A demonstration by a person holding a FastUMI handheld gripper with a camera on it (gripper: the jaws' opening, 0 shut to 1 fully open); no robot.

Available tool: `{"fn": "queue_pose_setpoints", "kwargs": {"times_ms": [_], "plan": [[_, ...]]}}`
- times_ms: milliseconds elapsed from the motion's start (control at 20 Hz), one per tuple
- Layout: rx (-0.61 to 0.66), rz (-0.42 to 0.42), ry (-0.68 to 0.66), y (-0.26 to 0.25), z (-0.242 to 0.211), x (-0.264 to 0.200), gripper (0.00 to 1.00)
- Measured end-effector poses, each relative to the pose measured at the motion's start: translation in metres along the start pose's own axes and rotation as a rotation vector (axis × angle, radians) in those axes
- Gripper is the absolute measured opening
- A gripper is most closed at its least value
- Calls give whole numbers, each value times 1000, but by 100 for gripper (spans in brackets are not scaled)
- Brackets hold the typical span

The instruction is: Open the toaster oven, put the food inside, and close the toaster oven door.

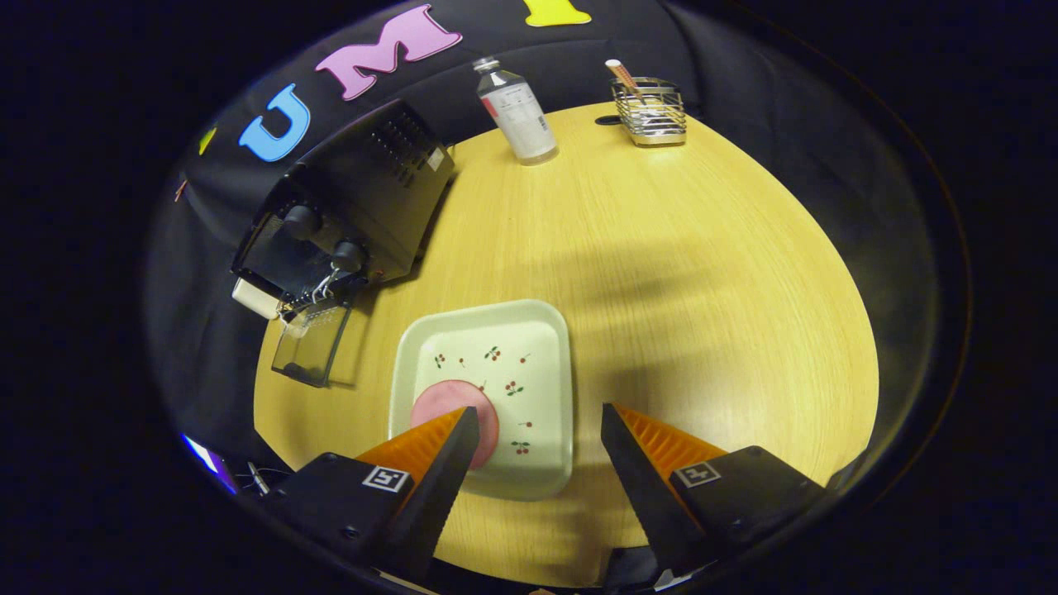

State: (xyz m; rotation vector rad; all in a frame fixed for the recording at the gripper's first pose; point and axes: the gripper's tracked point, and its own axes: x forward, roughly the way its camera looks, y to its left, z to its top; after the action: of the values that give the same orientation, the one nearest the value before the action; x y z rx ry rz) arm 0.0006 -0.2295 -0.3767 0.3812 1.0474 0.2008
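I see a round, pale wood-grain bench [661,273]. A cream tray [541,364] with small cherry prints sits on its near side, just ahead of my spread fingers [539,426]. At the far left a black toaster oven [364,194] rests on the bench, its glass door [310,351] folded down onto the wood. Toward the far edge stand a clear bottle [517,111] and, well apart from it, a wire holder [650,111].

The camera rides above the spread fingers [473,430], looking steeply down and forward over the desk [661,273] toward the booth wall.
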Motion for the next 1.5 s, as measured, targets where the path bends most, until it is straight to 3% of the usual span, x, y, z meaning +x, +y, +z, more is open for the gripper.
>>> {"fn": "queue_pose_setpoints", "kwargs": {"times_ms": [250, 350, 450, 600, 750, 1100, 1250, 1500], "plan": [[25, 60, 66, 22, -10, 6, 99], [25, 39, 90, 21, -16, 10, 93], [39, 34, 100, 23, -17, 14, 68], [0, -36, 99, 15, -18, 17, 40], [-68, -103, 94, 10, -18, 17, 20], [-128, -186, 108, 13, -19, 18, 15], [-128, -163, 97, 13, -17, 17, 9], [13, -58, 81, 14, -16, 17, 6]]}}
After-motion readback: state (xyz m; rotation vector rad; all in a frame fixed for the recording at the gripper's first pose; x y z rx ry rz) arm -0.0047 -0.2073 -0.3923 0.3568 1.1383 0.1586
